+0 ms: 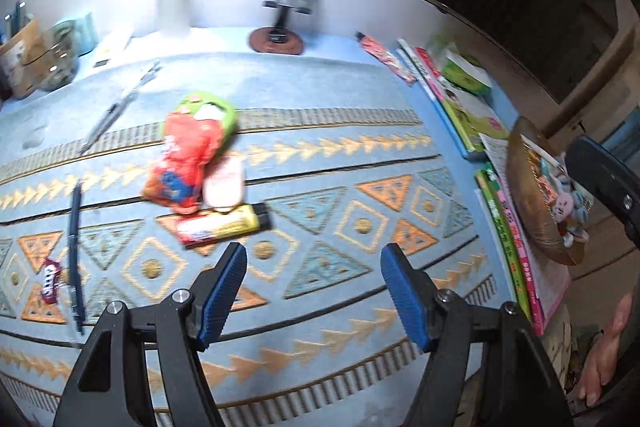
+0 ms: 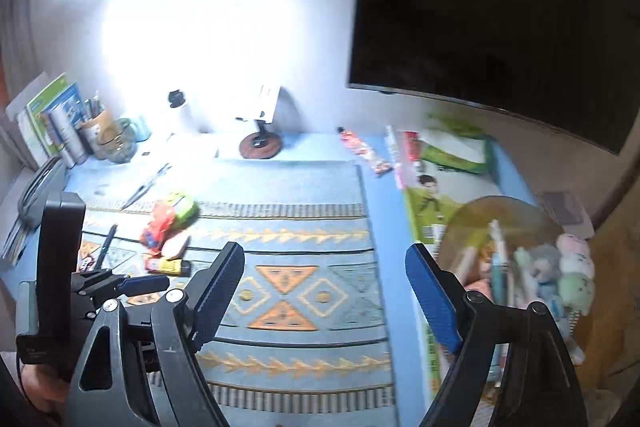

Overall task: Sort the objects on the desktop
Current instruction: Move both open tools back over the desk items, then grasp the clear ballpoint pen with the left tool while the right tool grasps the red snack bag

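Several items — snack bag (image 1: 182, 163), tube (image 1: 224, 225), pens (image 1: 75, 251) — are still lying mid-surface (image 1: 328, 99); toys are being held in the bowl (image 2: 472, 227). Both grippers (image 1: 314, 293) (image 2: 326, 293) are being carried spread, empty.

A white wall (image 2: 240, 27) stands behind the desk, with strong glare on it. A dark screen (image 2: 500, 7) hangs at the right. A patterned blue mat (image 1: 320, 187) covers the desk.

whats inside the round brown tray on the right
The brown tray holds small plush toys, pens or markers and something orange. The blur and the pile hide whatever lies beneath them.
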The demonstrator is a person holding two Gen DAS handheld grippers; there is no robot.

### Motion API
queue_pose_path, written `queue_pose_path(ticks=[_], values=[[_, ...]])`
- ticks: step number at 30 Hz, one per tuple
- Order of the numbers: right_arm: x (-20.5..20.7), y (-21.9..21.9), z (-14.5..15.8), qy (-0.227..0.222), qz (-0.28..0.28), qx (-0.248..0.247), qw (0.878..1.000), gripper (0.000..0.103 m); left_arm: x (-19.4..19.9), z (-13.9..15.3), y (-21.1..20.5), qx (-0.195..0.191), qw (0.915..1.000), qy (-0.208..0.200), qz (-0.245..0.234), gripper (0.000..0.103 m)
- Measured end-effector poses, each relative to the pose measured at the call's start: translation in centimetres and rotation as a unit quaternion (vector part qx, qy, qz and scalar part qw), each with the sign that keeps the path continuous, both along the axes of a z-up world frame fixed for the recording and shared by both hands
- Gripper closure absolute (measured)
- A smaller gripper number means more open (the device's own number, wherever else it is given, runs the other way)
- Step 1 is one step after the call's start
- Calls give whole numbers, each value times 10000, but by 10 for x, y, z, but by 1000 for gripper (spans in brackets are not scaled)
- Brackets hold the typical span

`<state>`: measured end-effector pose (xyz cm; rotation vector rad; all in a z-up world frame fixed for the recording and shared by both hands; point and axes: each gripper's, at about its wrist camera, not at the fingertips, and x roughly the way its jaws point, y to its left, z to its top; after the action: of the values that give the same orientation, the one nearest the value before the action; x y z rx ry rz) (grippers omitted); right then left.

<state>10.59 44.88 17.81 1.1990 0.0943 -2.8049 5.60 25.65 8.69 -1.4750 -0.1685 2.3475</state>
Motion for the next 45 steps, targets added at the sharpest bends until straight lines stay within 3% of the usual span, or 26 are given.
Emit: queue_pose_path(ticks=[5, 9, 12, 15, 18, 21, 23, 31, 35, 36, 38, 39, 40, 45], values=[[-15, -66, -12, -275, 549, -267, 9978, 21, -31, -1, -80, -291, 9984, 250, 413, 36], [-44, -105, -27, -511, 663, -548, 9950, 21, -80, -9, -117, -630, 9971, 418, 91, 36], [-74, -126, -51, -897, 540, -1102, 9884, 21, -115, -19, -129, -746, 9958, 494, -216, 36], [-99, -141, -87, -1367, 76, -1755, 9749, 21, -139, -31, -129, -892, 9933, 517, -520, 36], [-109, -153, -114, -1646, -325, -2068, 9639, 24, -155, -42, -128, -944, 9913, 575, -721, 37], [-111, -165, -121, -1541, -457, -1906, 9684, 30, -163, -50, -128, -986, 9890, 682, -865, 38], [-112, -174, -124, -1467, -449, -1729, 9729, 42, -168, -58, -127, -997, 9883, 647, -955, 38], [-123, -181, -148, -1659, -903, -1539, 9699, 46, -168, -77, -119, -1130, 9843, 681, -1173, 39], [-130, -187, -155, -1596, -820, -1457, 9729, 46, -165, -81, -117, -1216, 9824, 764, -1197, 39], [-132, -191, -156, -1566, -792, -1389, 9746, 46, -165, -80, -118, -1217, 9825, 779, -1177, 40], [-135, -200, -157, -1513, -705, -1179, 9789, 49, -164, -78, -119, -1210, 9820, 860, -1165, 63], [-137, -205, -158, -1508, -671, -1057, 9806, 51, -164, -76, -119, -1232, 9817, 868, -1165, 84], [-137, -208, -160, -1520, -652, -976, 9814, 61, -164, -76, -118, -1245, 9814, 841, -1196, 94], [-132, -205, -159, -1558, -502, -1156, 9797, 72, -151, -71, -111, -1464, 9758, 885, -1365, 94]])
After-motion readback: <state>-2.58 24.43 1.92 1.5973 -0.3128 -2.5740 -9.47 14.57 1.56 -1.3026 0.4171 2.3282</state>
